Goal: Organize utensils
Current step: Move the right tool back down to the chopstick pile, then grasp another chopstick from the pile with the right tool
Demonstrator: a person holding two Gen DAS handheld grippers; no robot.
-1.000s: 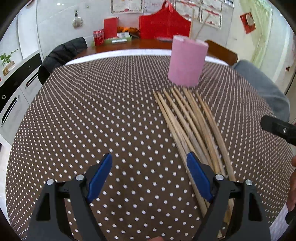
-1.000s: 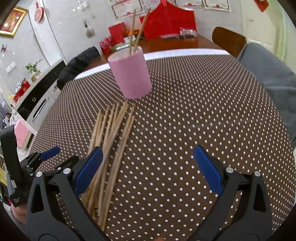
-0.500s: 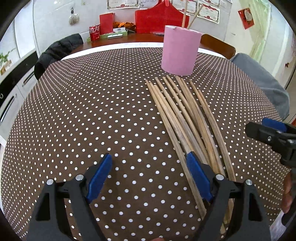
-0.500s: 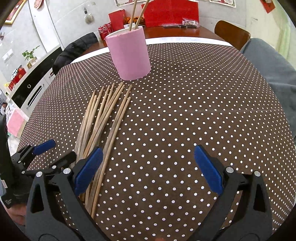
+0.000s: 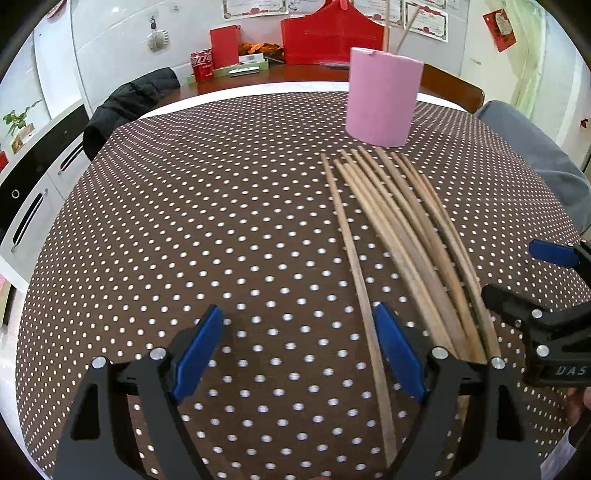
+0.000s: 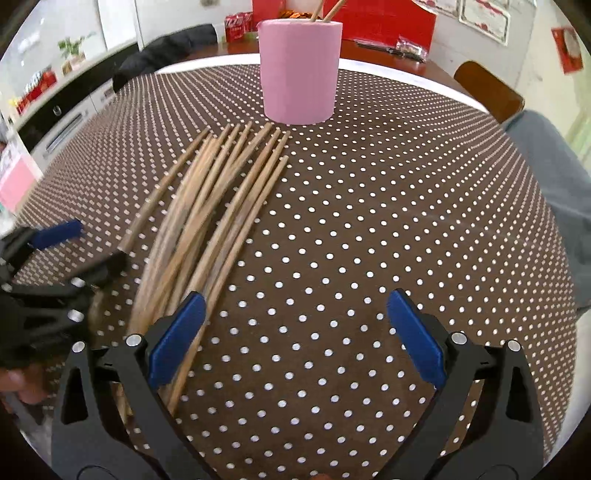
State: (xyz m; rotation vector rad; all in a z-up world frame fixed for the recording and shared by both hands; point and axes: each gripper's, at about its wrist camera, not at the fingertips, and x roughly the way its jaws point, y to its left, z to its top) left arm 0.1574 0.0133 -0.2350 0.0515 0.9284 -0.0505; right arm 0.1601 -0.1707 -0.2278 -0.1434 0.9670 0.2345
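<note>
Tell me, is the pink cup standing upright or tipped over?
Upright. The pink cup stands on its base on the dotted tablecloth, and two chopsticks stick out of its top.

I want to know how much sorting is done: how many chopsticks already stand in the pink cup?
2. Both chopsticks stick up out of the pink cup at the far end of the table, leaning apart. The inside of the cup is hidden, so shorter ones may sit unseen.
</note>
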